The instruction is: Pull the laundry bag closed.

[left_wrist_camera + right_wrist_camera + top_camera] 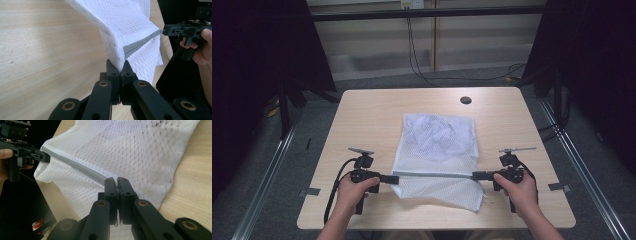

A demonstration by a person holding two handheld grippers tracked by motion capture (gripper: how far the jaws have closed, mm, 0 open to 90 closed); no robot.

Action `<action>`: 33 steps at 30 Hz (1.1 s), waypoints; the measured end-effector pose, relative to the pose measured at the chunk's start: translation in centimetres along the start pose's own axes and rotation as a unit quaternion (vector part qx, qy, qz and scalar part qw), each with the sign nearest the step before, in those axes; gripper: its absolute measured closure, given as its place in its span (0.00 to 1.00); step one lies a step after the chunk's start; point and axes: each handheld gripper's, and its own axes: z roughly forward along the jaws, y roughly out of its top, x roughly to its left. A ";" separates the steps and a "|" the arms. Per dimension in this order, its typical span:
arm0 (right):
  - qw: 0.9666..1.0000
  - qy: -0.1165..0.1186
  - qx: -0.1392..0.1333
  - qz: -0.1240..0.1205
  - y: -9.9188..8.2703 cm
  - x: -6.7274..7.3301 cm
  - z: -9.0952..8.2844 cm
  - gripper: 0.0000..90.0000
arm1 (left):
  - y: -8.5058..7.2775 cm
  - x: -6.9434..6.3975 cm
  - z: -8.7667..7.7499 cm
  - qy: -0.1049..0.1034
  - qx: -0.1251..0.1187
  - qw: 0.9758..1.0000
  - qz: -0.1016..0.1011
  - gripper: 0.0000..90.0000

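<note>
both claws, left and right, clenched on white mesh bag, contents perhaps crumpled cloth, blurred

A light wooden desk with rounded corners is seen, its grain running crosswise. A dark round hole is set near its far edge. A white mesh bag with a grey zipper band is spread on the middle, its far part lying flat on the wood.
</note>
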 end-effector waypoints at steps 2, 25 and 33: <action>1.000 -0.005 0.000 -0.002 0.0 0.0 -0.1 0.96 | 0.0 -0.1 0.1 0.002 -0.002 1.000 -0.002 0.99; 1.000 -0.013 -0.007 0.005 -0.4 -0.9 -1.3 0.96 | -0.1 0.0 -0.1 0.005 -0.005 1.000 -0.003 0.99; 1.000 -0.016 -0.013 0.008 -0.7 -1.3 -1.8 0.96 | -0.1 -0.1 0.0 0.001 -0.001 1.000 -0.003 0.99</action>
